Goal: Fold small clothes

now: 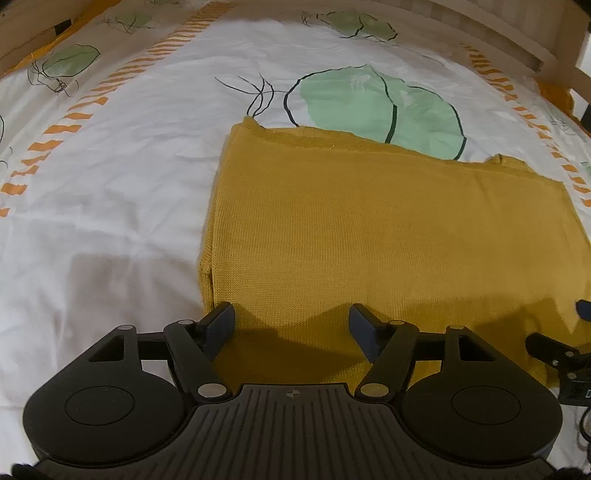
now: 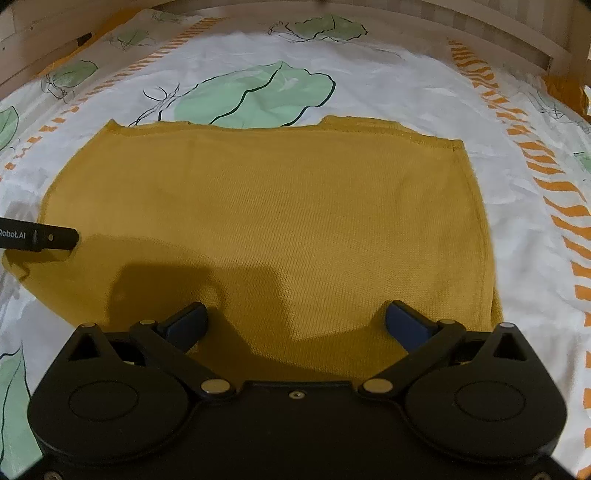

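Note:
A mustard-yellow knitted garment [image 1: 369,229] lies flat and folded into a rough rectangle on the bed; it also fills the middle of the right wrist view [image 2: 266,214]. My left gripper [image 1: 291,325] is open and empty, low over the garment's near left edge. My right gripper [image 2: 295,325] is open and empty, over the garment's near right part. Part of the right gripper shows at the right edge of the left wrist view [image 1: 561,354]. Part of the left gripper shows at the left edge of the right wrist view [image 2: 40,238].
The white bedsheet [image 1: 122,177] has green leaf prints [image 1: 384,107] and orange striped borders [image 2: 546,173]. A wooden bed frame [image 1: 480,26] runs along the far side and the corners.

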The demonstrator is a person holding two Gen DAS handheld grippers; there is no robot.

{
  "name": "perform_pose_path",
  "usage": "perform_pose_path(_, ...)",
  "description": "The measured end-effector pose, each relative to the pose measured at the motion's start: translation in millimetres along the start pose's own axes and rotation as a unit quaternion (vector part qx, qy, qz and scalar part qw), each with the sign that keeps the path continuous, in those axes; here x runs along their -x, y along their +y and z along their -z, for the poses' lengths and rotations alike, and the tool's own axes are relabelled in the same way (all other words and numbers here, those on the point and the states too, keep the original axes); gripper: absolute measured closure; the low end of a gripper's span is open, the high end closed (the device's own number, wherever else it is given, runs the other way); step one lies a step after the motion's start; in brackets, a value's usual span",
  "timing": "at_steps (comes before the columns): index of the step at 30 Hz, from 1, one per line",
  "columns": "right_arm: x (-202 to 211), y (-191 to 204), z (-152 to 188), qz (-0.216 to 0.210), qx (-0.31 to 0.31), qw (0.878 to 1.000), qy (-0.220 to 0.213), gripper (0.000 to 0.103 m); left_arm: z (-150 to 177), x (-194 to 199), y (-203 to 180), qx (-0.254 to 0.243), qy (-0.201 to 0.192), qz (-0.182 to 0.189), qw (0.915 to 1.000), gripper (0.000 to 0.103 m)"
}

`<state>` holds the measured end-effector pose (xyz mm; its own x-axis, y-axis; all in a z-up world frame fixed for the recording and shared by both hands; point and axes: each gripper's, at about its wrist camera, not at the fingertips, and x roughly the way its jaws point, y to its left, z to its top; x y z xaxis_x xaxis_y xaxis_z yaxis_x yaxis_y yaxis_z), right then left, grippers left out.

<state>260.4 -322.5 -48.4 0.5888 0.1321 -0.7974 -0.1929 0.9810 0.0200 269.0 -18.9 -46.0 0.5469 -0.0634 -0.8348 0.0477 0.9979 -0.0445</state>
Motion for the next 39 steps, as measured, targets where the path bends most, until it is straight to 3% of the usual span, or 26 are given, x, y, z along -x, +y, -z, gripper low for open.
perform_pose_path(13,-1.6,-10.6,-3.3,-0.024,-0.004,1.000,0.000,0.000,-6.9,-5.5,-4.0,0.003,0.021,-0.011,0.9997,0.034)
perform_pose_path(19,8.0,-30.2,-16.3,-0.069,-0.036,0.997,0.004,0.001,-7.8,-5.6,-3.9,0.005,0.024,-0.012,0.9996,0.034)
perform_pose_path(22,18.5,-56.3,-23.2,-0.088,-0.097,0.991,-0.024,0.001,-7.7,-5.6,-3.9,0.005,0.024,-0.012,0.9996,0.034)
perform_pose_path(27,31.4,-109.1,-23.8,-0.078,-0.205,0.974,-0.063,0.001,-7.8,-5.7,-4.2,0.005,0.025,-0.013,0.9996,0.034)
perform_pose_path(31,24.3,-142.1,-12.4,-0.074,-0.270,0.959,-0.054,0.001,-8.0,-6.0,-4.2,0.005,0.025,-0.014,0.9996,0.034)
perform_pose_path(35,7.6,-157.1,-3.4,-0.117,-0.306,0.944,-0.029,0.001,-8.3,-5.9,-4.4,0.004,0.025,-0.014,0.9996,0.034)
perform_pose_path(39,-3.1,-162.9,2.8,-0.144,-0.317,0.937,-0.032,0.000,-8.1,-6.0,-4.2,0.003,0.023,-0.013,0.9996,0.034)
